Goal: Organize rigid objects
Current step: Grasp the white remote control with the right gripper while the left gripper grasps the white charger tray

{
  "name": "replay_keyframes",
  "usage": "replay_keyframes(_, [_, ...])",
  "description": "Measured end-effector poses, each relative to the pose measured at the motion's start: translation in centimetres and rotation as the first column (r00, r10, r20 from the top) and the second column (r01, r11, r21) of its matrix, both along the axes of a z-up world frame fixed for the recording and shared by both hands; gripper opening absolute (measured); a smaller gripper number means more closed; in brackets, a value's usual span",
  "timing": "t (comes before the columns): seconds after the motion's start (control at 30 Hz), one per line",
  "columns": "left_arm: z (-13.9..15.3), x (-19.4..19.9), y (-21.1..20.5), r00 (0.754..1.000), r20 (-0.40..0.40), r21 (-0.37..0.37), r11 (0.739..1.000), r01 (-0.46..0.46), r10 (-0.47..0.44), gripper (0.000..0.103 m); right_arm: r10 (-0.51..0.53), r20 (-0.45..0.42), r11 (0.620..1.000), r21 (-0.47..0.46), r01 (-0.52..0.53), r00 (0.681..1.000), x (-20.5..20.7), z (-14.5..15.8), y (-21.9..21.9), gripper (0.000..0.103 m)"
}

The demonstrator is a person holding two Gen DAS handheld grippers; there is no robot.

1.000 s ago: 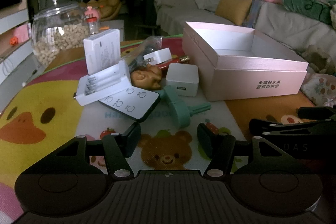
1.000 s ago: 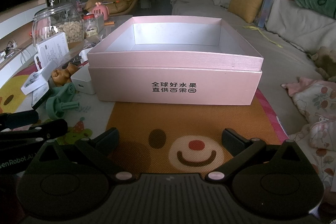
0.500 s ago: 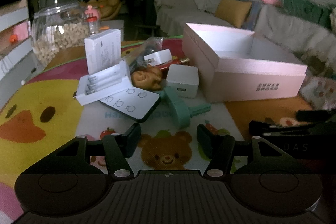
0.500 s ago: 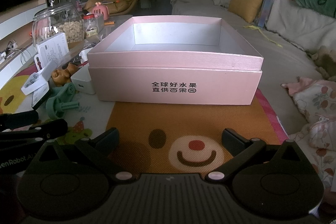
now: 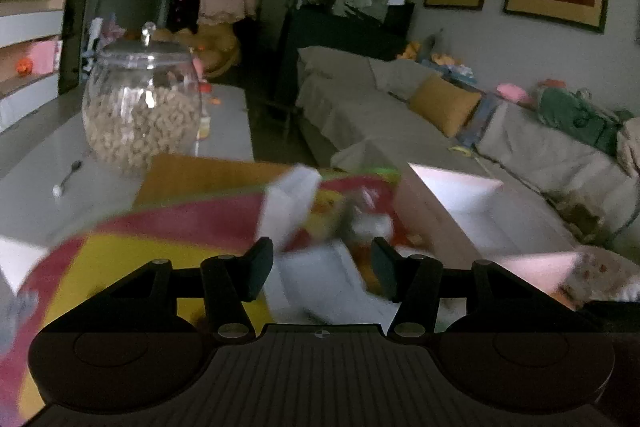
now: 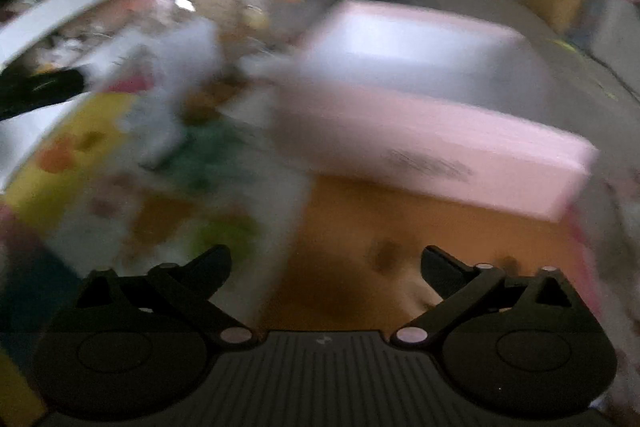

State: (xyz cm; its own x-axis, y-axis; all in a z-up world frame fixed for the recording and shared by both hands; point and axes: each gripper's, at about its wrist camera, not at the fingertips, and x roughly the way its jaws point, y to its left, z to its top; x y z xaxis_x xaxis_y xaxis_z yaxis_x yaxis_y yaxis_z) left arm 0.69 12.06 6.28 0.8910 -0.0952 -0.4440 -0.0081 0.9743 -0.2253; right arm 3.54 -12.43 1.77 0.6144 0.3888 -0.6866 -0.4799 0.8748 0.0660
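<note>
Both views are blurred by motion. My left gripper (image 5: 322, 265) is open, low over the pile of small objects, with a white case (image 5: 316, 279) between its fingers and an upright white box (image 5: 288, 205) just beyond. The open pink box (image 5: 460, 203) lies to the right. My right gripper (image 6: 326, 269) is open and empty above the orange bear mat (image 6: 400, 231). The pink box (image 6: 420, 115) is ahead of it to the right, and the blurred pile with a green item (image 6: 208, 155) is to the left.
A glass jar of nuts (image 5: 140, 111) stands at the back left on a white table, with a spoon (image 5: 66, 179) beside it. A grey sofa with a yellow cushion (image 5: 444, 103) runs along the right. The colourful mat (image 5: 120, 255) covers the surface.
My left gripper has moved forward into the pile and its view has tilted up. My right gripper has swung left and up, so the pink box now sits to its right. Both stay open.
</note>
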Motion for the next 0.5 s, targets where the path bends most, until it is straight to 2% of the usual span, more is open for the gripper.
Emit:
replay_keyframes(0.13, [-1.2, 6.1, 2.7, 0.995, -0.092, -0.111, 0.993, 0.024, -0.035, 0.059, 0.084, 0.145, 0.995, 0.032, -0.090, 0.986, -1.0, 1.9, 3.4, 0.100])
replay_keyframes(0.27, [-4.3, 9.5, 3.6, 0.976, -0.189, -0.192, 0.979, 0.073, -0.110, 0.056, 0.141, 0.158, 0.988, 0.039, -0.149, 0.977, -1.8, 2.1, 3.7, 0.096])
replay_keyframes(0.33, [-5.2, 9.5, 4.1, 0.966, -0.198, -0.254, 0.961, 0.112, -0.165, 0.053, 0.153, 0.169, 0.986, 0.040, -0.162, 0.974, -2.3, 2.2, 2.9, 0.096])
replay_keyframes(0.43, [-5.5, 7.0, 4.4, 0.948, -0.183, -0.324, 0.927, 0.191, -0.259, 0.051, 0.172, 0.195, 0.984, 0.007, -0.176, 0.966, -2.9, 2.4, 2.3, 0.096])
replay_keyframes(0.5, [-5.3, 4.5, 3.6, 0.931, -0.191, -0.288, 0.925, 0.250, -0.311, 0.051, 0.195, 0.224, 0.981, -0.049, -0.189, 0.955, -2.8, 2.6, 3.0, 0.093])
